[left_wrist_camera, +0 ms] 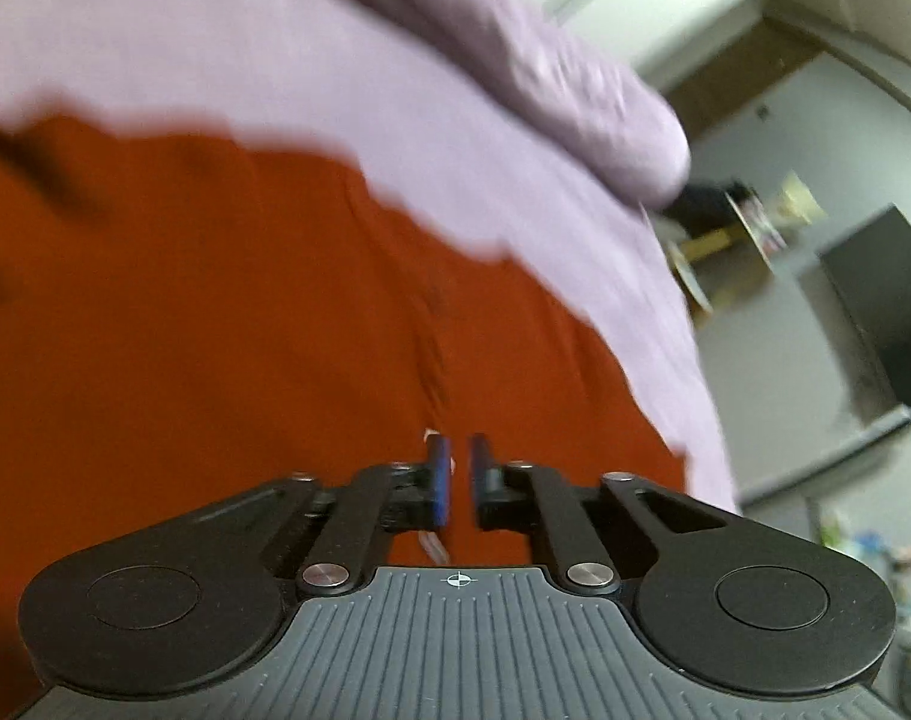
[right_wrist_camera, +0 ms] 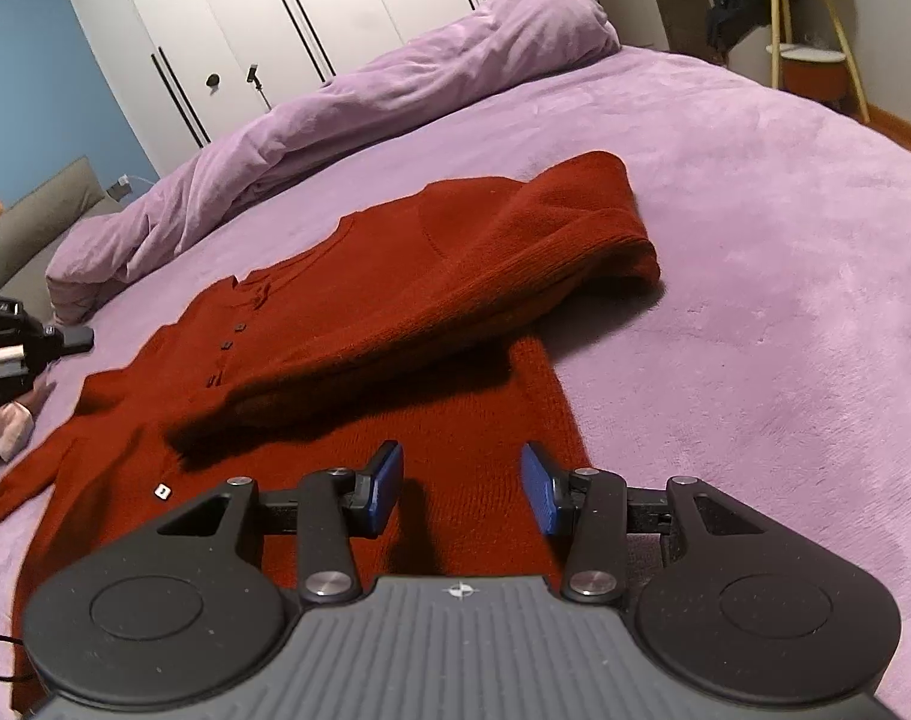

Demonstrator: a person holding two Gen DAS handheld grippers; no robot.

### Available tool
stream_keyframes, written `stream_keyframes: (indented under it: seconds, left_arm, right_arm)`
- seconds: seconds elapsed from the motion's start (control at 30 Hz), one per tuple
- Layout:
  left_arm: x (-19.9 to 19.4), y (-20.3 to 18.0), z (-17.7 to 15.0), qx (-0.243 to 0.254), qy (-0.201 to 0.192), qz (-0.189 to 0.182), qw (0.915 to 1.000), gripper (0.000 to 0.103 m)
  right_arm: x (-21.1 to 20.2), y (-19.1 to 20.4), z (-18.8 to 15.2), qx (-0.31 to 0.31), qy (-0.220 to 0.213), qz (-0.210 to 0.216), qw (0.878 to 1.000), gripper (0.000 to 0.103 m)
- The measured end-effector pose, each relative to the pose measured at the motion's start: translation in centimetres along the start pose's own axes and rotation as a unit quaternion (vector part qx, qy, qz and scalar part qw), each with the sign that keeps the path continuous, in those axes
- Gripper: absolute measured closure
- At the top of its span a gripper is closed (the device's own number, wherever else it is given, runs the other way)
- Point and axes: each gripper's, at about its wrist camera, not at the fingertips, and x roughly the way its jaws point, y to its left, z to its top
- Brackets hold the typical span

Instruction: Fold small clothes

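A rust-red knit cardigan [right_wrist_camera: 347, 324] with small buttons lies flat on the purple bed cover [right_wrist_camera: 755, 276]. One sleeve [right_wrist_camera: 515, 258] is folded across its body. My right gripper [right_wrist_camera: 461, 489] is open and empty, just above the cardigan's lower hem. In the left wrist view the cardigan [left_wrist_camera: 245, 330] fills the blurred frame. My left gripper [left_wrist_camera: 460, 483] is nearly shut close over the fabric; a thin pale bit shows beside its pads, and I cannot tell if fabric is pinched. The left gripper also shows at the left edge of the right wrist view [right_wrist_camera: 11, 354].
A rolled purple duvet [right_wrist_camera: 347, 96] lies along the far side of the bed. White wardrobe doors [right_wrist_camera: 311, 6] stand behind it. A wooden side stand [right_wrist_camera: 809, 30] is at the far right. A grey cushion [right_wrist_camera: 29, 222] sits at the left.
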Motion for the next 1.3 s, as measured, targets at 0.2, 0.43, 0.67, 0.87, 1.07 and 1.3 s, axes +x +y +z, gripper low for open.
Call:
stream_keyframes:
  seconds: [0.2, 0.43, 0.67, 0.87, 1.07, 1.3]
  left_arm:
    - [4.9, 0.9, -4.6, -0.068, 0.081, -0.013, 0.9943, 0.059]
    - [6.6, 2.8, -3.9, -0.143, 0.060, -0.039, 0.9872, 0.049]
    - [6.5, 2.7, -3.5, -0.151, 0.048, -0.033, 0.9869, 0.049]
    - [8.2, 1.5, -2.5, -0.137, 0.031, -0.014, 0.9900, 0.090]
    - [6.1, -1.0, -0.1, -0.073, -0.011, -0.030, 0.9969, 0.092]
    - [-3.4, -4.5, 5.1, 0.141, -0.184, 0.111, 0.9663, 0.092]
  right_arm:
    - [-0.1, -0.2, 0.2, 0.020, 0.002, 0.005, 1.000, 0.058]
    - [-0.4, -1.1, -0.3, 0.032, -0.004, 0.022, 0.999, 0.058]
    - [-0.5, -1.1, -0.3, 0.038, -0.003, 0.024, 0.999, 0.058]
    - [-0.4, -0.8, -0.5, 0.036, -0.007, 0.019, 0.999, 0.058]
    - [-0.4, -0.7, -0.3, 0.028, -0.003, 0.017, 0.999, 0.058]
    - [0.0, 0.6, -0.2, -0.038, 0.001, -0.021, 0.999, 0.059]
